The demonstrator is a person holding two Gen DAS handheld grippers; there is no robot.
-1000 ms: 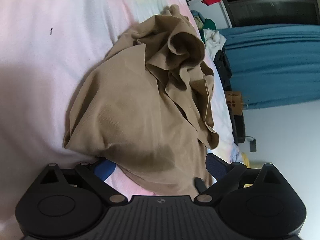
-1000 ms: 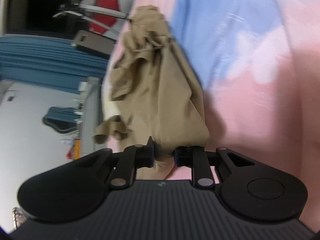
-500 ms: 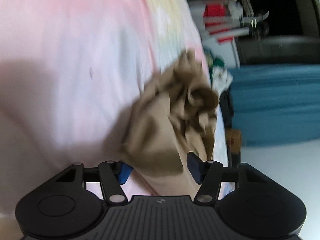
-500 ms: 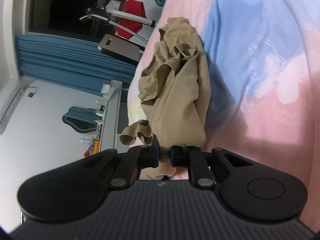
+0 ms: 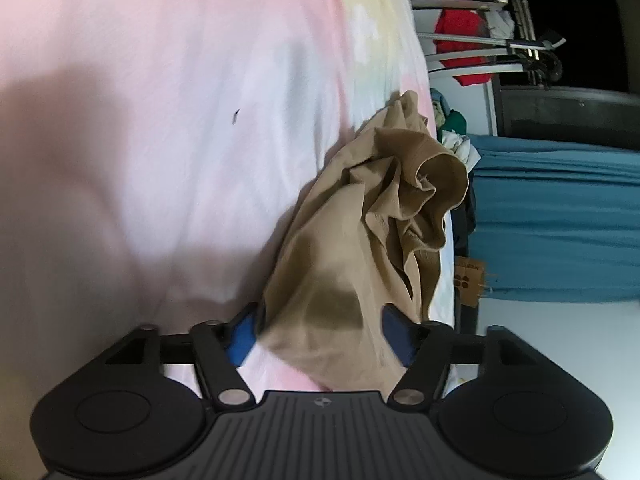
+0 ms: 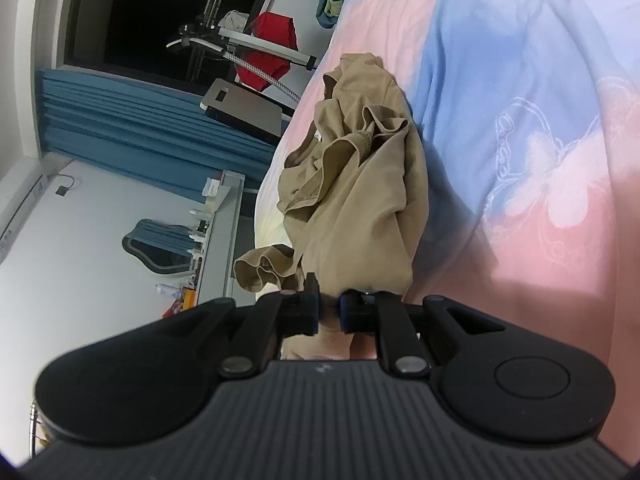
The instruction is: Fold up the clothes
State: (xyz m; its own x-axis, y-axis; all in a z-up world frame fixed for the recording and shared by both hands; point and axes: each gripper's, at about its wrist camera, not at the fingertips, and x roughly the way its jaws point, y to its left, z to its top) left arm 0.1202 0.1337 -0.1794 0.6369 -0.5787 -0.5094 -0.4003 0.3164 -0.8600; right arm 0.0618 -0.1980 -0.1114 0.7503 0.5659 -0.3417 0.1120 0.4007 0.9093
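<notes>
A crumpled tan garment (image 5: 360,248) lies bunched on a pink, white and blue bedsheet (image 5: 160,120). My left gripper (image 5: 320,336) is open, its blue-padded fingers (image 5: 242,336) on either side of the garment's near edge. In the right wrist view the same garment (image 6: 360,200) hangs stretched from my right gripper (image 6: 329,314), which is shut on a fold of it; a loose tan end (image 6: 264,268) dangles to the left.
The bedsheet (image 6: 540,140) fills the right side. Beyond the bed edge are blue curtains (image 5: 560,216), a drying rack with a red garment (image 6: 276,48), a pile of clothes (image 5: 452,128) and a desk (image 6: 220,232).
The left gripper's fingers have narrowed around the garment's edge and pulled back. The right gripper, still shut on the garment, has lifted and drawn it out longer.
</notes>
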